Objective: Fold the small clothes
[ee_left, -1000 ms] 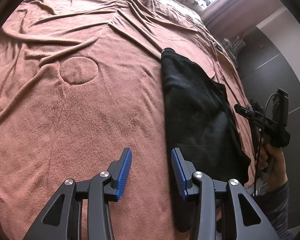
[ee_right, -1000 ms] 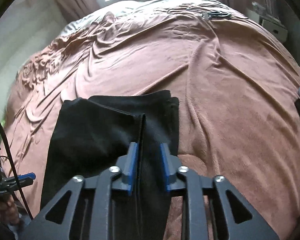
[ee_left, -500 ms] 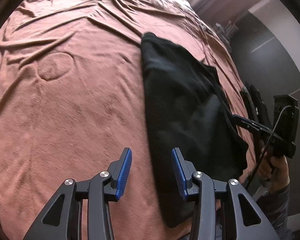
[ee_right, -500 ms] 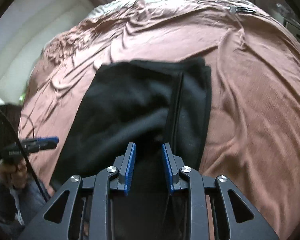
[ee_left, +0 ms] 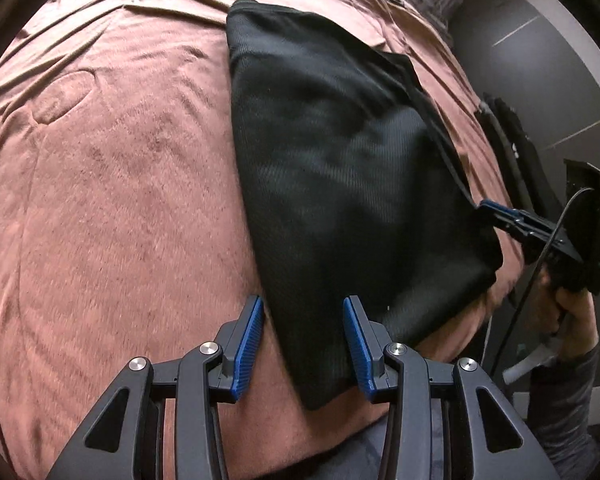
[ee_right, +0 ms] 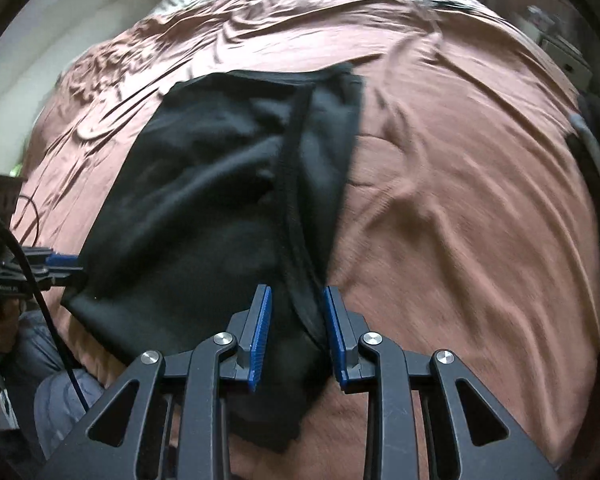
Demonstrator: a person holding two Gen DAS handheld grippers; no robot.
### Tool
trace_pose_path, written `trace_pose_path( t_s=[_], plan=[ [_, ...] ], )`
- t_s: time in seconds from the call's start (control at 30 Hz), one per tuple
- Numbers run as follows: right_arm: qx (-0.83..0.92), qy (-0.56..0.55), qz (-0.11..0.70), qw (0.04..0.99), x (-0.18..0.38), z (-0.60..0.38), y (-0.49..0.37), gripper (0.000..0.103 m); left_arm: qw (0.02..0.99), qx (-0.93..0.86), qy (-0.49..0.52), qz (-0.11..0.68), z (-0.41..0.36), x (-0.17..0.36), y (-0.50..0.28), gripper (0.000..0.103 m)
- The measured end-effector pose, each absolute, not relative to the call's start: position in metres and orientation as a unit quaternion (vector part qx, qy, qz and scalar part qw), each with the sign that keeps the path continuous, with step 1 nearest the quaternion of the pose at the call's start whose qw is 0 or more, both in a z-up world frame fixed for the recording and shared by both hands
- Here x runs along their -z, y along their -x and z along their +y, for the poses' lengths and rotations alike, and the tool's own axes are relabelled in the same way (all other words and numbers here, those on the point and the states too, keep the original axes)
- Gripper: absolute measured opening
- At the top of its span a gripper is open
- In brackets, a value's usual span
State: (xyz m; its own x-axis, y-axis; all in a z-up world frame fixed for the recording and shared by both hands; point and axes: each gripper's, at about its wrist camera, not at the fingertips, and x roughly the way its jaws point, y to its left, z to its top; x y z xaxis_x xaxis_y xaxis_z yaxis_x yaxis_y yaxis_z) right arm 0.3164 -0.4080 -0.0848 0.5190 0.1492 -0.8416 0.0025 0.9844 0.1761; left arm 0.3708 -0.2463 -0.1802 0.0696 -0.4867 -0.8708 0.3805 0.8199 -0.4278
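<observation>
Both grippers have shifted onto the black garment (ee_left: 340, 168); its long axis runs upward from left gripper (ee_left: 303, 340) and right gripper (ee_right: 298, 334), jaws apart, unclamped.

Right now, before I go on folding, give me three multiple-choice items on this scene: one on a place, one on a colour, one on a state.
1. Where does the black garment lie?
A. On the brown blanket
B. On a wooden floor
C. In a basket

2. What colour are the pads of the left hand-held gripper?
A. Red
B. Blue
C. White

3. How does the right hand-held gripper stand to the garment?
A. Far off it, over bare blanket
B. Jaws apart, with the garment's near hemmed edge between them
C. Lifting it clear of the bed

Answers: 1 A, brown cloth shows all round the garment; 2 B, both ribbed pads are blue; 3 B, the dark hem runs down between the pads, gaps showing.
</observation>
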Motion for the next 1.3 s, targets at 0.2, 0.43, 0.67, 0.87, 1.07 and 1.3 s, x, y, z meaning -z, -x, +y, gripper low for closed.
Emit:
trace_pose_path(
  t_s=[0.2,0.43,0.67,0.87,1.07,1.3],
  plan=[
    [-0.044,-0.129,0.483,0.865,0.088,-0.415,-0.281,0.024,0.721,0.294,0.054,0.626,-0.237,0.181,-0.364,0.043],
    [-0.049,-0.142,0.484,0.862,0.1,-0.409,-0.261,0.024,0.71,0.295,0.073,0.635,-0.234,0.185,-0.358,0.043],
    [-0.044,-0.149,0.479,0.864,0.101,-0.403,-0.25,0.006,0.701,0.305,0.083,0.639,-0.233,0.187,-0.356,0.012],
    [-0.059,-0.173,0.48,0.858,0.099,-0.407,-0.24,0.005,0.697,0.31,0.118,0.635,-0.216,0.183,-0.359,0.005],
    [-0.057,-0.191,0.471,0.859,0.095,-0.417,-0.242,0.027,0.696,0.304,0.119,0.64,-0.216,0.181,-0.366,0.016],
    [-0.068,-0.244,0.446,0.859,0.106,-0.43,-0.254,0.067,0.698,0.294,0.151,0.635,-0.214,0.184,-0.386,0.043]
  ],
)
